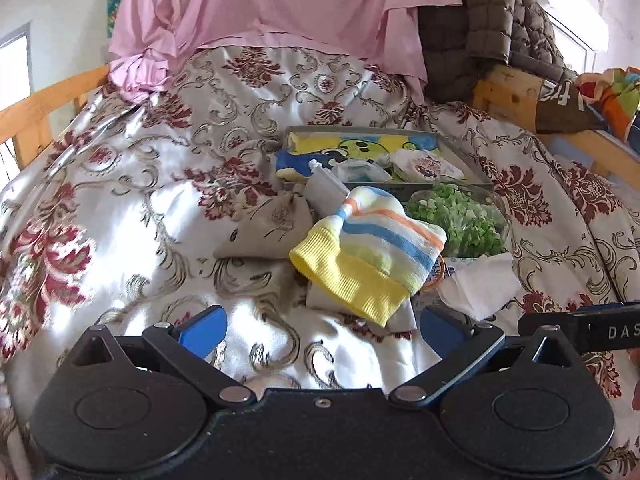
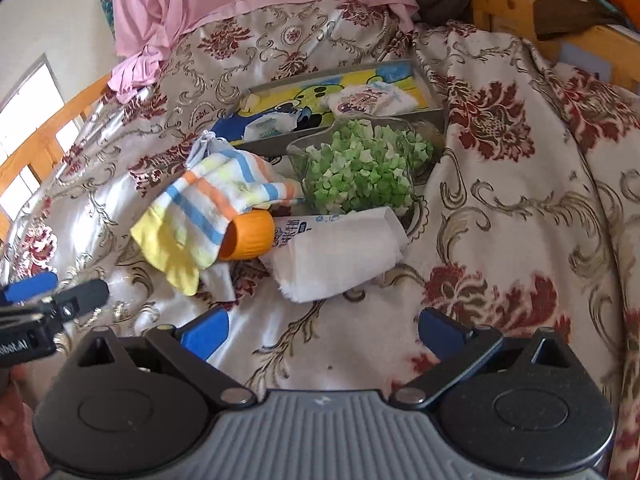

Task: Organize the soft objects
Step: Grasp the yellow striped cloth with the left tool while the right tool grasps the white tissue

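A striped knit hat with a yellow cuff lies on the floral bedspread, over an orange-capped bottle. A white cloth lies to the right of the hat. A beige pouch sits to its left. Behind them a grey tray holds a yellow and blue cartoon towel and small folded cloths. My left gripper is open just short of the hat. My right gripper is open, near the white cloth.
A glass bowl of green paper stars stands in front of the tray. A pink sheet and a quilted brown jacket hang at the back. Wooden bed rails run along both sides.
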